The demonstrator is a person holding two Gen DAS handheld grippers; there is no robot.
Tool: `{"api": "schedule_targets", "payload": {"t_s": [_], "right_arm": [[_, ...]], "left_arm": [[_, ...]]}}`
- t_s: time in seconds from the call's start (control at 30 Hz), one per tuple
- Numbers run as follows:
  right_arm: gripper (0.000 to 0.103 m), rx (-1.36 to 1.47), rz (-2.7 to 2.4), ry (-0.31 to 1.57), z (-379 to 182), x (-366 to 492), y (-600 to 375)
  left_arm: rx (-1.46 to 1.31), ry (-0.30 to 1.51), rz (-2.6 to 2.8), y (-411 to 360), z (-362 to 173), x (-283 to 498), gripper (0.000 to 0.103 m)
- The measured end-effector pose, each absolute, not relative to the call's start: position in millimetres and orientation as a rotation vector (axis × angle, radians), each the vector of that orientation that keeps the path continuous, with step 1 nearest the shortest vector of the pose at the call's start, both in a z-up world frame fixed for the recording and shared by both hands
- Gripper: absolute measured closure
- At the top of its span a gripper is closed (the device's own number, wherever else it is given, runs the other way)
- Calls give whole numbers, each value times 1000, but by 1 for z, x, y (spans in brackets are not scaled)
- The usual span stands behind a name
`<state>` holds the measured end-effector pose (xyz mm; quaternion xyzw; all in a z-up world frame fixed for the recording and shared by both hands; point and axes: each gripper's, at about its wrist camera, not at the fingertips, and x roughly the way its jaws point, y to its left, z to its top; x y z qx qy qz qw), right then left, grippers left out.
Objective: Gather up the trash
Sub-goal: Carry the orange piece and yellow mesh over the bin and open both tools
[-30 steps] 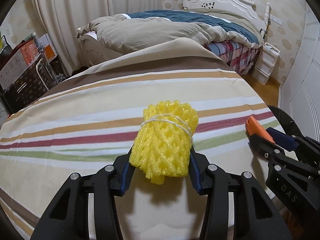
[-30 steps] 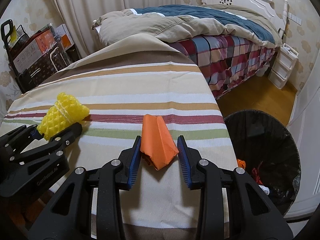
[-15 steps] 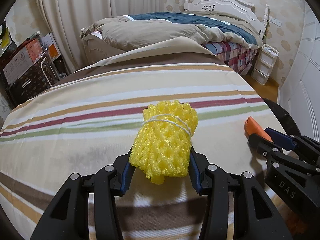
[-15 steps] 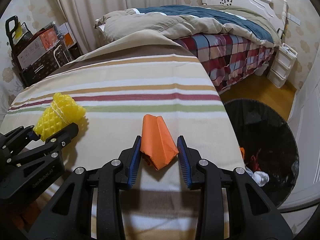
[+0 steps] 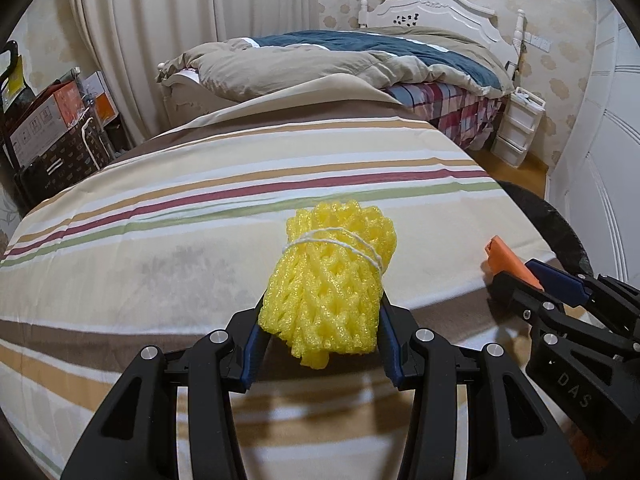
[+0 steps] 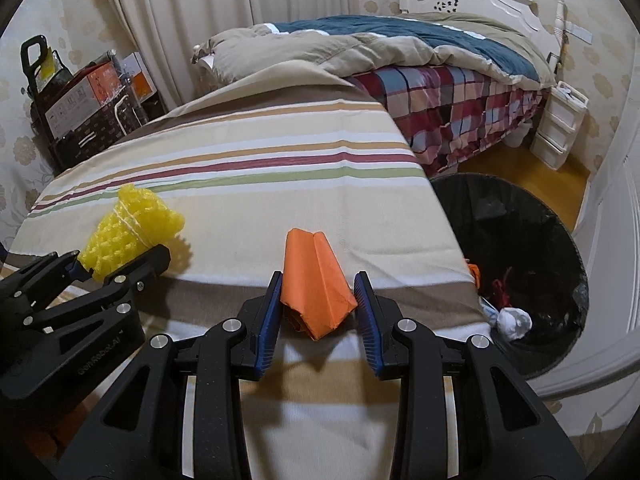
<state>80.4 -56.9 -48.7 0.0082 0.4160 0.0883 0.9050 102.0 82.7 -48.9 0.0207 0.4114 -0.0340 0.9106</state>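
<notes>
Through the left wrist camera, my left gripper has its fingers clamped on the yellow foam net, long axis pointing ahead, with the bin rim off right. Through the right, my right gripper pinches the orange folded paper; the black trash bin sits just right, so this hand is nearer.

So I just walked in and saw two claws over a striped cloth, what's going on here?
A person is collecting trash with a handheld claw in each hand. The left claw is shut on a yellow foam net bundle tied with white string. The right claw is shut on a folded orange paper. Both are held above the striped cloth, next to a black-lined trash bin that already holds some scraps. Nothing has been dropped in yet.
</notes>
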Motion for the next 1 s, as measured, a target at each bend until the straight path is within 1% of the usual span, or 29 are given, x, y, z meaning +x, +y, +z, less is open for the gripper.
{"api": "schedule_targets", "payload": {"t_s": [0.53, 1.0], "right_arm": [[69, 74, 95, 773, -25, 43, -108], [69, 128, -43, 748, -23, 41, -171]], "left_arm": [[50, 754, -145, 35, -27, 72, 56], [96, 742, -241, -18, -25, 84, 56]]}}
